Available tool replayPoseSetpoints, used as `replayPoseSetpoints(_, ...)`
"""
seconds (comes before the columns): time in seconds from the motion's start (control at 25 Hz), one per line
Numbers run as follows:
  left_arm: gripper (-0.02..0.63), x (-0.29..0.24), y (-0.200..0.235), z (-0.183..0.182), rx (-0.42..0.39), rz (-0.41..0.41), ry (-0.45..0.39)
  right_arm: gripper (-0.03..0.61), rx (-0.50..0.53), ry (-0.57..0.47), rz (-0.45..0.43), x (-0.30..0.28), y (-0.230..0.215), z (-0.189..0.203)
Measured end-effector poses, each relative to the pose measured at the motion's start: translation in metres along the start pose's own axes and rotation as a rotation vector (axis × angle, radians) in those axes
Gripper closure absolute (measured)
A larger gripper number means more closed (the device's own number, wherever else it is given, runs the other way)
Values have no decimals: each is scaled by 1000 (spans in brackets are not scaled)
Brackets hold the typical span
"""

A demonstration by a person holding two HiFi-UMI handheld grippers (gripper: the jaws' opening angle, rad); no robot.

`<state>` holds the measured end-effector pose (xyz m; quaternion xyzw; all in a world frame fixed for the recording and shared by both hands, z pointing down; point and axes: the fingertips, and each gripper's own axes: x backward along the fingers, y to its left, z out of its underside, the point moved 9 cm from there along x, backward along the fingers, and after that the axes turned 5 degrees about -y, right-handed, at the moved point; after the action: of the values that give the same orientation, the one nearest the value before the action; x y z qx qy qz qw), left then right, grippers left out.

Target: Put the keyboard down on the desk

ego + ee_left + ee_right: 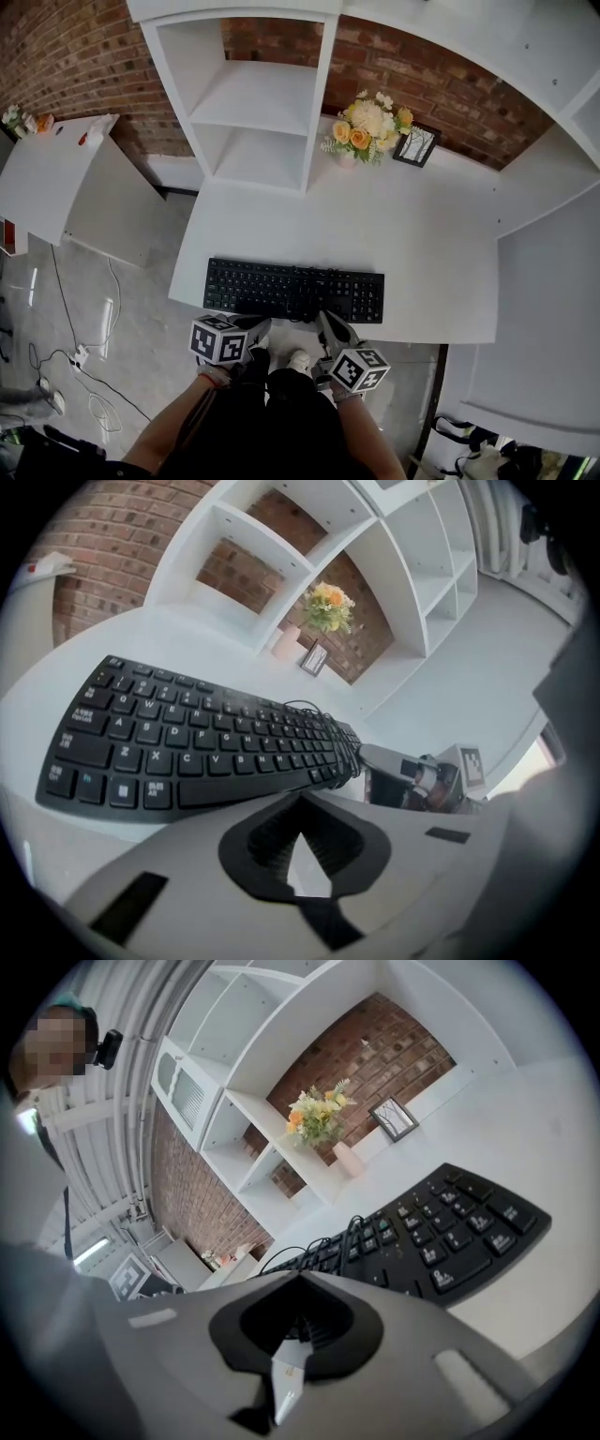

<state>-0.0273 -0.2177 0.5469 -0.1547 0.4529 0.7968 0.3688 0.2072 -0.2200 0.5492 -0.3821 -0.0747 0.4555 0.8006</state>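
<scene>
Closest to the head view's camera are the two grippers, just off the front edge of the desk (427, 239). The left gripper (251, 328) and right gripper (330, 328) both point forward at the keyboard (293, 291). It lies flat on the desk close to that front edge, long axis running left to right across the person, with its cable (323, 279) bunched on top towards the right. The left tips sit just short of its near edge, around the middle-left. The right tips reach that edge under the right-hand part, though I can't tell whether they touch. Neither gripper is clearly the closer one. The flowers (367, 122) and a picture frame (415, 145) are well back by the brick wall, nowhere near any of this.

In the left gripper view, the jaws are pressed together with nothing pinched between them. The keyboard (187, 742) lies right ahead of the tips and stretches away to the left. The right gripper (412, 775) shows up off to the right, beside the keyboard's far end.

The right gripper view is the same deal: jaws closed against each other, and I see nothing gripped, just a pale sliver showing through the cutout. The number-pad end of the keyboard (450, 1232) is ahead and to the right, and the cable (319, 1246) loops just past the tips.

Honestly this looks done to me, since the board is resting on the desk and neither gripper has hold of it. If it needs a nudge, it'd be a straight push forward from either side.
</scene>
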Motion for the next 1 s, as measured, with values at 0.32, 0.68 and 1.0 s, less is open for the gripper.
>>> replayPoseSetpoints(0.32, 623, 3, -7, -45, -85, 14, -169, 577, 137, -38, -37, -15, 16, -31)
replayPoseSetpoints(0.68, 622, 27, -11, -96, -245, -112, -430, 577, 320, -104, -52, -19, 29, -75)
replayPoseSetpoints(1.0, 622, 58, -20, -132, -388, -163, -639, 575, 501, -233, -46, -13, 45, -122)
